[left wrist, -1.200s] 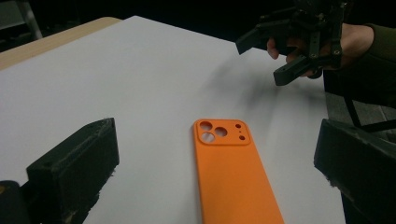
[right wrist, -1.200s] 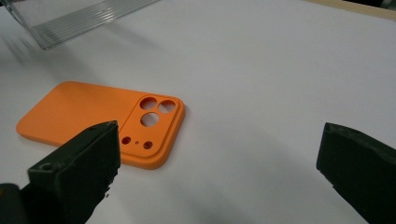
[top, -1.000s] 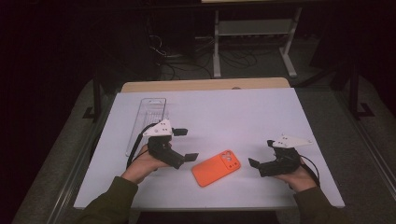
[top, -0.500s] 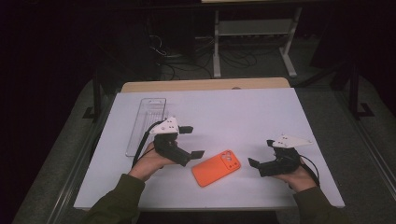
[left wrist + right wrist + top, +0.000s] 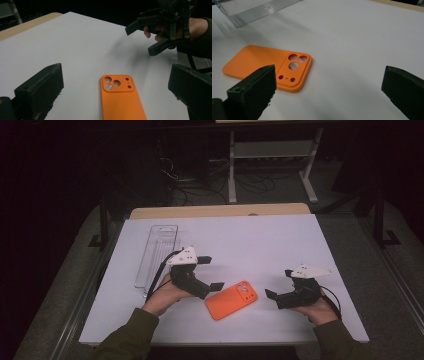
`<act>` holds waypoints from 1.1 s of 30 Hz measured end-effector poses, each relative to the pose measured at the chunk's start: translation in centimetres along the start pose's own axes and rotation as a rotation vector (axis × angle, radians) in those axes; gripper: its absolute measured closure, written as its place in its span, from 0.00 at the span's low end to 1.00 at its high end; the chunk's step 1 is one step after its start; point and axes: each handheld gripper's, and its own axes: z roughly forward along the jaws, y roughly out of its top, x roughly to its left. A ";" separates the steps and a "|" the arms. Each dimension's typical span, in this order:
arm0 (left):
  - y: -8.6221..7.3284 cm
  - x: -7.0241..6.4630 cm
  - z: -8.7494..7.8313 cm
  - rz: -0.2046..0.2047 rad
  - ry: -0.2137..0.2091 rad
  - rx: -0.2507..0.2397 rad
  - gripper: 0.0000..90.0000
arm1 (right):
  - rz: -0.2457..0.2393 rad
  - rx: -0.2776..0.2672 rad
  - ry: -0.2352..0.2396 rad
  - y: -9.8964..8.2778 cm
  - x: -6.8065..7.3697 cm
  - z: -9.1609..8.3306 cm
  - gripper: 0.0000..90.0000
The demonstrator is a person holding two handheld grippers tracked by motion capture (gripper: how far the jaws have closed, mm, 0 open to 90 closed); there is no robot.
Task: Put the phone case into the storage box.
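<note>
An orange phone case [image 5: 231, 299] lies flat near the table's front edge, camera cutouts pointing right and back. My left gripper [image 5: 214, 272] hovers just left of it, open, with nothing between its jaws. In the left gripper view the case [image 5: 120, 100] lies ahead between the spread jaws of the left gripper [image 5: 116, 75]. My right gripper [image 5: 277, 283] is held to the case's right, a short gap away, open and empty. The right gripper view has the case [image 5: 262, 62] lying ahead of the left jaw of the right gripper [image 5: 329, 72]. The right gripper [image 5: 140, 41] also appears far off in the left gripper view.
A clear ribbed plastic tray [image 5: 157, 255] lies at the back left of the white table top [image 5: 280, 240], and the tray [image 5: 257, 10] appears at the top left of the right gripper view. A wooden strip [image 5: 220, 211] borders the far edge. Dark floor and a metal stand lie beyond.
My left gripper has moved right, closer to the orange case, jaws still spread. The right gripper and the case have stayed put.
</note>
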 end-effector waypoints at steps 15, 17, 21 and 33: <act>-0.5 -0.3 1.2 0.000 0.004 0.040 0.00 | 0.006 0.005 -0.001 -0.1 0.0 0.1 0.00; -0.5 -0.4 1.4 0.003 0.002 0.048 0.00 | 0.004 0.002 0.000 -0.1 0.0 0.0 0.00; -0.8 -0.7 1.9 0.014 0.004 0.082 0.00 | 0.003 0.003 0.001 0.0 0.0 0.0 0.00; -1.2 -1.0 2.4 0.021 0.016 0.119 0.00 | 0.003 0.008 -0.001 -0.1 0.0 0.1 0.00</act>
